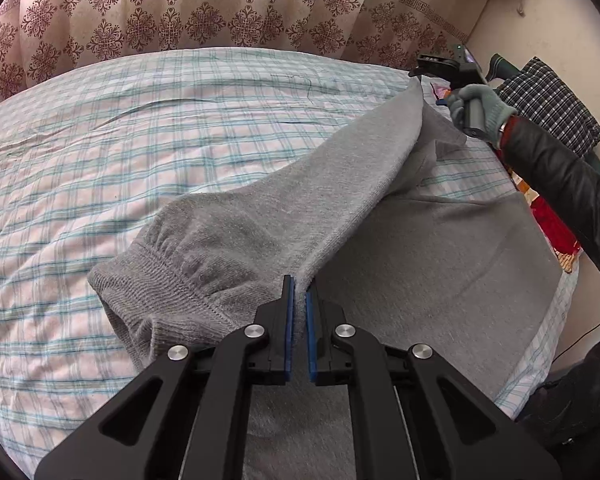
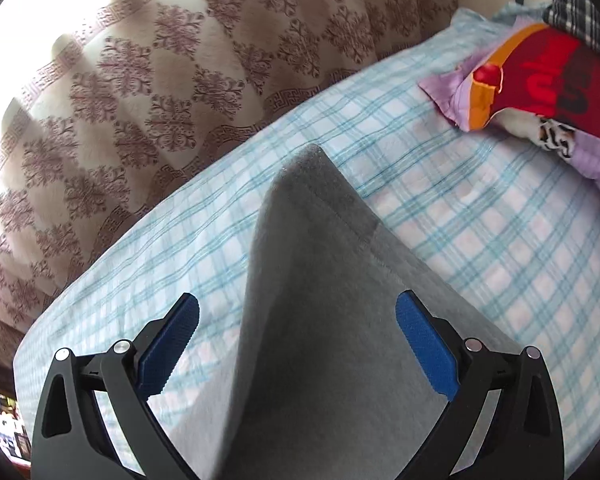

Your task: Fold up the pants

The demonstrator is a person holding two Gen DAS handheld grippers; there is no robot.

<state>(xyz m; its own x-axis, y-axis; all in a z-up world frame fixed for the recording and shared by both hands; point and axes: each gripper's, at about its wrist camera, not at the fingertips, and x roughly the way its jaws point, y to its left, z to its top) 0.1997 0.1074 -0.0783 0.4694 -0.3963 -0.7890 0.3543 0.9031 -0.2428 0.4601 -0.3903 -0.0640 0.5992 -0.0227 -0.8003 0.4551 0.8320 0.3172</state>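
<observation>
Grey sweatpants (image 1: 420, 248) lie on the checked bed sheet (image 1: 140, 140). My left gripper (image 1: 299, 286) is shut on a raised fold of one leg, just beside its ribbed cuff (image 1: 168, 284). That leg rises as a ridge to the far right, where my right gripper (image 1: 420, 70) is at its upper end. In the right wrist view my right gripper (image 2: 298, 312) is open, its blue pads (image 2: 424, 344) wide apart, with the grey pants (image 2: 312, 300) peaking between and beyond them. Whether the cloth touches the pads I cannot tell.
A patterned curtain (image 1: 204, 12) hangs behind the bed. A dark checked pillow (image 1: 552, 100) and a red and purple cloth (image 2: 540, 80) lie at the bed's right end. The wall (image 1: 540, 20) is at the right.
</observation>
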